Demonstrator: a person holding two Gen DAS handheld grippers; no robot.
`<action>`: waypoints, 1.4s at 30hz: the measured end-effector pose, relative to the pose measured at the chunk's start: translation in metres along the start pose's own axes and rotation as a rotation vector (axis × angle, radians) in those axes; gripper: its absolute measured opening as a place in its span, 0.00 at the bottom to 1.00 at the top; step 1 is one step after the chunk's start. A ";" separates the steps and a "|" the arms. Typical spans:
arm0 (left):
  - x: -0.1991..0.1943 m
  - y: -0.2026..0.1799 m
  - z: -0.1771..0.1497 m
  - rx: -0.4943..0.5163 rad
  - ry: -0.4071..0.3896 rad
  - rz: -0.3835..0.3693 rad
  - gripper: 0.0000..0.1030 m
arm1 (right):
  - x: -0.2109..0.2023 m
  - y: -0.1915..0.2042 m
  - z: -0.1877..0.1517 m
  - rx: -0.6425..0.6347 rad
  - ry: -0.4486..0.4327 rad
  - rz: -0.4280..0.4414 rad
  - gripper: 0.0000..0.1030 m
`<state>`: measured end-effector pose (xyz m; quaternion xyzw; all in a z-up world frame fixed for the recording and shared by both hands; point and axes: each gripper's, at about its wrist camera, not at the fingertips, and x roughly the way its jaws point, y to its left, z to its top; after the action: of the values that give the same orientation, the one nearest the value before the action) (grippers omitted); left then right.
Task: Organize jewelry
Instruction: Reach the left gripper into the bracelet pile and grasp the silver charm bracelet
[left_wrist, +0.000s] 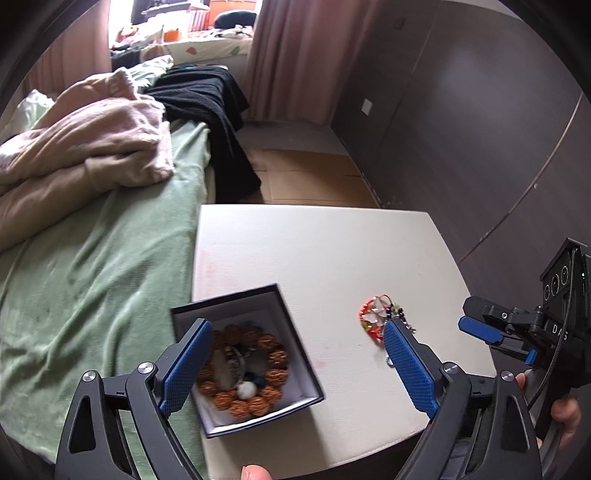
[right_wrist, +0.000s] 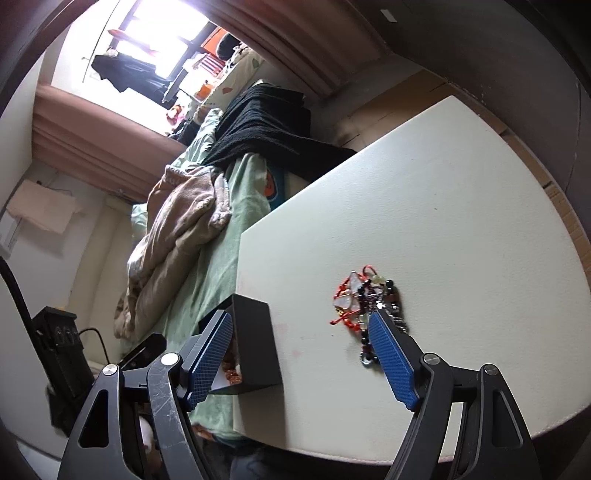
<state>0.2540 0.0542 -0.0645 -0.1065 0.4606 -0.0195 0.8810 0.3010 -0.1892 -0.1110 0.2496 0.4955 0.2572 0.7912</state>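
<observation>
A small black box (left_wrist: 291, 328) with a white lining stands at the left edge of the white table (left_wrist: 332, 251). Inside it lies a brown bead bracelet (left_wrist: 255, 402) with a white bead and dark pieces. A heap of loose jewelry (left_wrist: 380, 312), red cord, clear stones and dark beads, lies on the table to the right of the box. My left gripper (left_wrist: 295, 328) hangs open above the table, one finger over the box, the other beside the heap, holding nothing. My right gripper (right_wrist: 301, 317) is open and empty too; the box (right_wrist: 255, 343) and the jewelry heap (right_wrist: 364, 299) flank it.
A bed with a green sheet (left_wrist: 92, 280), a beige blanket (left_wrist: 85, 144) and a black garment (left_wrist: 210, 99) borders the table's left side. Dark wall panels (left_wrist: 461, 110) and a cardboard strip (left_wrist: 306, 177) lie beyond the table. A person's fingertip (left_wrist: 255, 472) shows at the bottom edge.
</observation>
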 end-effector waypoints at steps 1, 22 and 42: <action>0.004 -0.005 0.001 0.003 0.007 -0.004 0.90 | -0.002 -0.005 0.001 0.017 0.000 -0.003 0.76; 0.084 -0.100 -0.006 0.104 0.161 -0.046 0.61 | -0.050 -0.083 0.010 0.210 -0.049 -0.018 0.76; 0.156 -0.134 -0.023 0.033 0.293 0.014 0.35 | -0.067 -0.115 0.011 0.300 -0.080 0.012 0.76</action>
<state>0.3333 -0.1010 -0.1753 -0.0848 0.5847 -0.0360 0.8060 0.3044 -0.3195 -0.1375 0.3779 0.4949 0.1749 0.7627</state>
